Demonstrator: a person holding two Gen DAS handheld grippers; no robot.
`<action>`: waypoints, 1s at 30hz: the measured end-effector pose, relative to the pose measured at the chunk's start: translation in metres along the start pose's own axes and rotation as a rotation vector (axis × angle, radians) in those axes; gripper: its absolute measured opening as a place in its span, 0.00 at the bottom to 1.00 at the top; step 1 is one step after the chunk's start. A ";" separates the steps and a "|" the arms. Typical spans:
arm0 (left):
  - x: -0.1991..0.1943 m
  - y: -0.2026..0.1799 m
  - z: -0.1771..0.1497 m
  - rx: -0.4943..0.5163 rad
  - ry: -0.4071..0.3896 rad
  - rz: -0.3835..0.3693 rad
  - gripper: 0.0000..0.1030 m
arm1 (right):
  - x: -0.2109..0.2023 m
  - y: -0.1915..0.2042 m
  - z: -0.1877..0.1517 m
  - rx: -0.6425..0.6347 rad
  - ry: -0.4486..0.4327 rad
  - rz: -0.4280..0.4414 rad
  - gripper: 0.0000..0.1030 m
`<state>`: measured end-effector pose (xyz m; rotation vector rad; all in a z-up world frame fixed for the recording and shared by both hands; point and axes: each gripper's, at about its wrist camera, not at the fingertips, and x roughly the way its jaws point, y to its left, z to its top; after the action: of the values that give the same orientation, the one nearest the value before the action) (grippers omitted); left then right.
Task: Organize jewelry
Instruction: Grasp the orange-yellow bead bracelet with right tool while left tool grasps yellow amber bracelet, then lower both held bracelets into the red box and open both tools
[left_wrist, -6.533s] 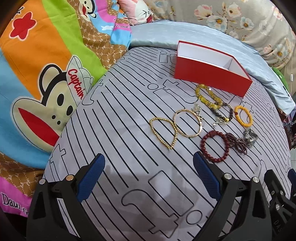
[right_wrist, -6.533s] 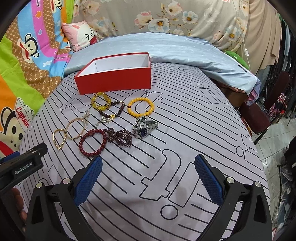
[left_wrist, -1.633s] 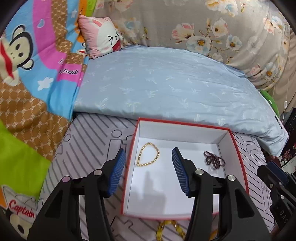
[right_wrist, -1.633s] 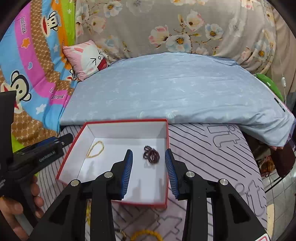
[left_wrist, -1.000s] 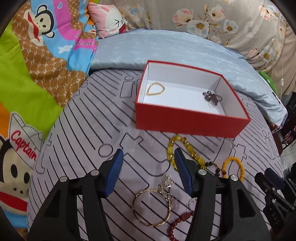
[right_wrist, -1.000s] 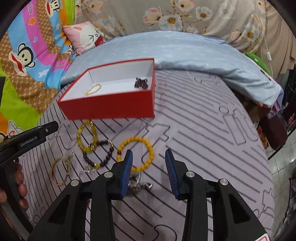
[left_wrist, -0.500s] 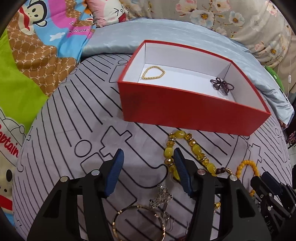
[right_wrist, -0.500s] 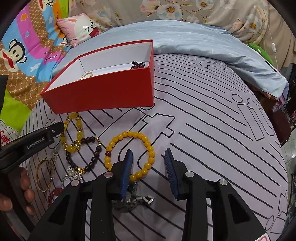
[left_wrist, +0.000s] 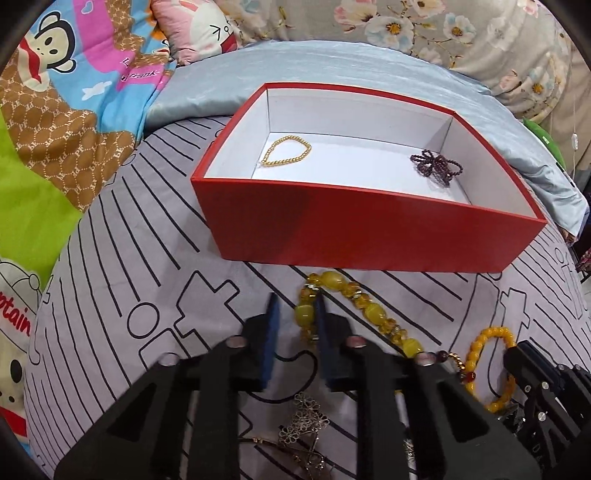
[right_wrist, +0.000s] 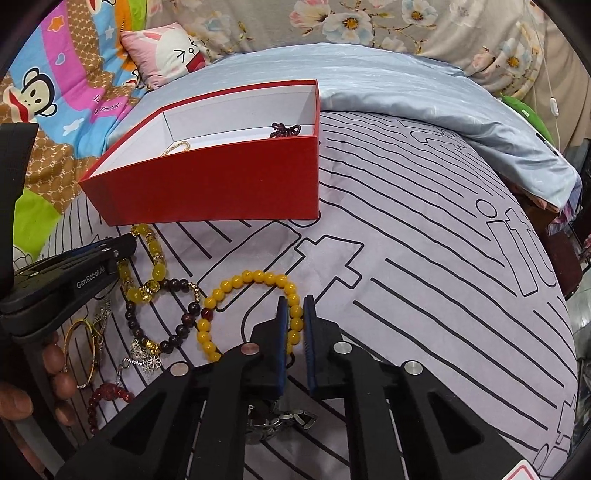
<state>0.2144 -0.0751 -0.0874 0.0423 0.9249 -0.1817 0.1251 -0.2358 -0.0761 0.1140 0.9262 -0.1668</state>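
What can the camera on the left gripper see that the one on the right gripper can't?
Only the left wrist view looks fully down into the red box, showing the whole gold bead bracelet and dark purple bead strand inside, and the left gripper closing around a big-beaded yellow bracelet.

Only the right wrist view shows the right gripper shut on the small-beaded yellow bracelet, plus a thin gold bangle, red bead bracelet, metal watch and the person's fingers.

Both show the box and both yellow bracelets.

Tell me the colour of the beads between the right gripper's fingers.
Opaque orange-yellow beads, clearest in the right wrist view.
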 end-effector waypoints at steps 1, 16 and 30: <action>0.000 0.000 0.000 -0.002 0.004 -0.012 0.09 | 0.000 0.001 0.000 0.000 0.001 -0.001 0.07; -0.082 0.013 0.000 -0.029 -0.055 -0.133 0.09 | -0.069 -0.003 0.008 0.038 -0.100 0.059 0.07; -0.166 0.014 -0.005 0.030 -0.137 -0.152 0.09 | -0.136 0.006 0.003 0.031 -0.159 0.119 0.07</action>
<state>0.1156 -0.0380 0.0413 -0.0128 0.7884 -0.3349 0.0484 -0.2172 0.0355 0.1819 0.7565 -0.0789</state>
